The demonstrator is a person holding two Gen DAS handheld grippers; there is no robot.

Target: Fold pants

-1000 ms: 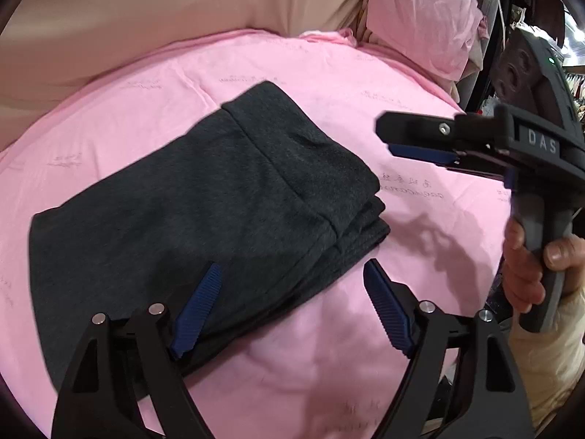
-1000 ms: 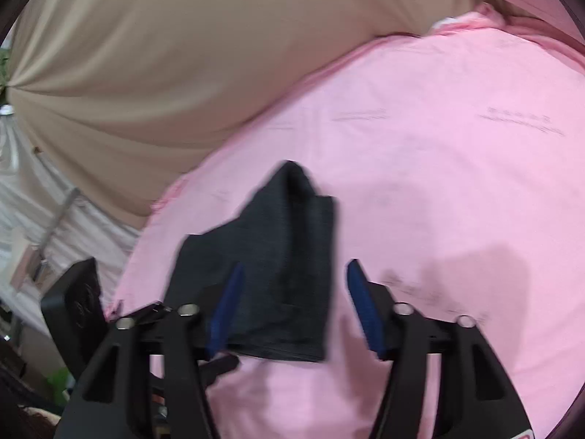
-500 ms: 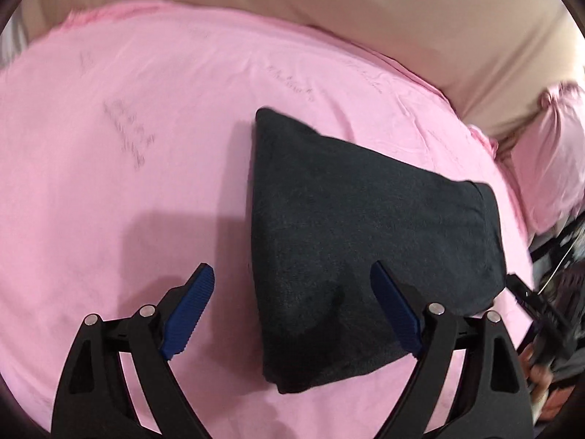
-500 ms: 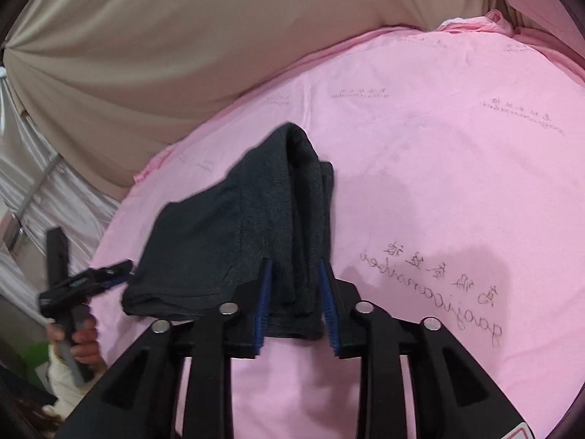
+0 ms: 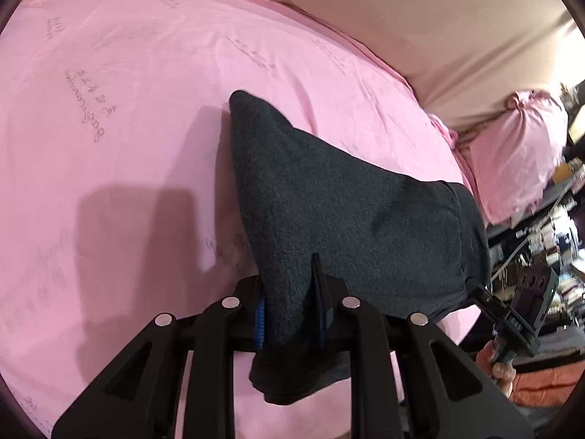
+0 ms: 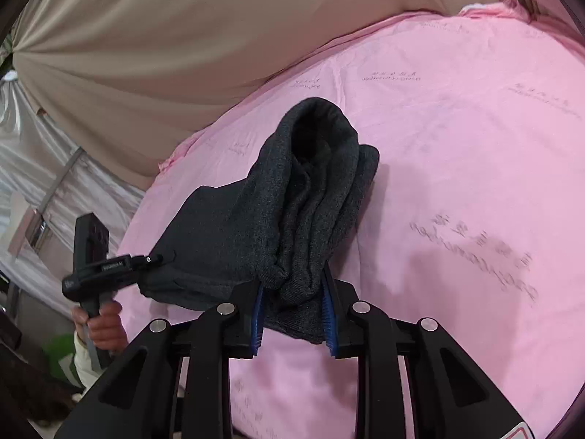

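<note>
Jaws of both grippers are closing onto the dark pants [image 5: 340, 216] with cloth between them: left gripper [image 5: 289, 314] clamps one near corner, right gripper [image 6: 292, 314] the other. Already folded, they lie on the pink bed [image 5: 128, 109], their long axis stretching between the two.

Bed under a pink sheet [image 5: 146, 73] printed with faint script, dark grey folded pants [image 5: 347, 212] lying on it — pink pillow [image 5: 519, 153] at its edge
</note>
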